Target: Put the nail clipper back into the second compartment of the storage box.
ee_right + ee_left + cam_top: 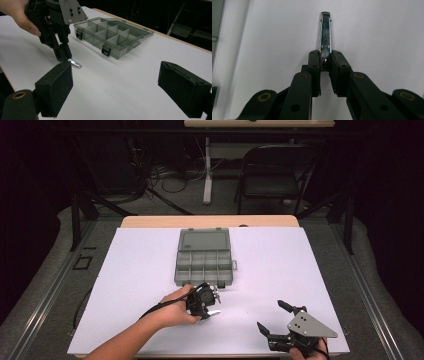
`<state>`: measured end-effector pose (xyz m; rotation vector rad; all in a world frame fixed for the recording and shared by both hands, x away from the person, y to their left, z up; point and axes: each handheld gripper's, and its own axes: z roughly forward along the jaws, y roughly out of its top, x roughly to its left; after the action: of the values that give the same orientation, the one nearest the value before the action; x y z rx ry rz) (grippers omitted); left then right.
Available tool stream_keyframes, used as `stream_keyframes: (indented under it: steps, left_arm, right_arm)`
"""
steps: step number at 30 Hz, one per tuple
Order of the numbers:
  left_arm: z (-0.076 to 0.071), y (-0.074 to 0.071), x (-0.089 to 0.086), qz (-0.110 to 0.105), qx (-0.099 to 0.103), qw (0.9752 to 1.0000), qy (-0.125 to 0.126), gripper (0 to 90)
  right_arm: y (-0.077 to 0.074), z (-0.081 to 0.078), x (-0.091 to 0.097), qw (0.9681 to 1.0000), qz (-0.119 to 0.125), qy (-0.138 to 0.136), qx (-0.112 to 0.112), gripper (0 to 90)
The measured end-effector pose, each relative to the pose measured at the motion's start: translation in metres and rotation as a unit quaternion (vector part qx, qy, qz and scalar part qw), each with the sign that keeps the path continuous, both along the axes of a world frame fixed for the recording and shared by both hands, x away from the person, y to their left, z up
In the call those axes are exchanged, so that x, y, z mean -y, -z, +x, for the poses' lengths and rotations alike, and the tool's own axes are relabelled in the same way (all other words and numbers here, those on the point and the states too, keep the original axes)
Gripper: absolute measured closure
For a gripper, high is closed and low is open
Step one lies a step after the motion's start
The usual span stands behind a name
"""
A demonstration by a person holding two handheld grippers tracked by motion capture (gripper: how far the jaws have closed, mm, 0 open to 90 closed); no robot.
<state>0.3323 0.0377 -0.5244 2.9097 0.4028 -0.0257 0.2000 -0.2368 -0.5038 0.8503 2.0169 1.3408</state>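
L gripper [325, 61] pinches one end of thin shiny metal clip [325, 31], low over white table sheet [280, 265], near open grey compartment box [204, 262]. Clip judged light, stiff, slippery; end grip adequate. R gripper [272, 317] wide apart, empty.

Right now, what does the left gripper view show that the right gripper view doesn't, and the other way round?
Left gripper view: the left tongs seen from behind, shut on one end of a shiny metal clip, whose far end points away over the white sheet.

Right gripper view: the right tongs wide open with nothing between them, the grey compartment box with its lid open, and the hand holding the left tongs.

Both: the clip, the left tongs and the white sheet.
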Motion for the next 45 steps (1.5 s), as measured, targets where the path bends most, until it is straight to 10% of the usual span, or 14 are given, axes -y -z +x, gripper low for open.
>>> stream_keyframes:
  steps: [45]
  left_arm:
    - [0.012,-0.041,-0.026,-0.035,0.007,0.9970,-0.069,79.7]
  right_arm:
    - [0.000,0.000,0.001,1.0000,0.001,0.002,-0.002,13.6]
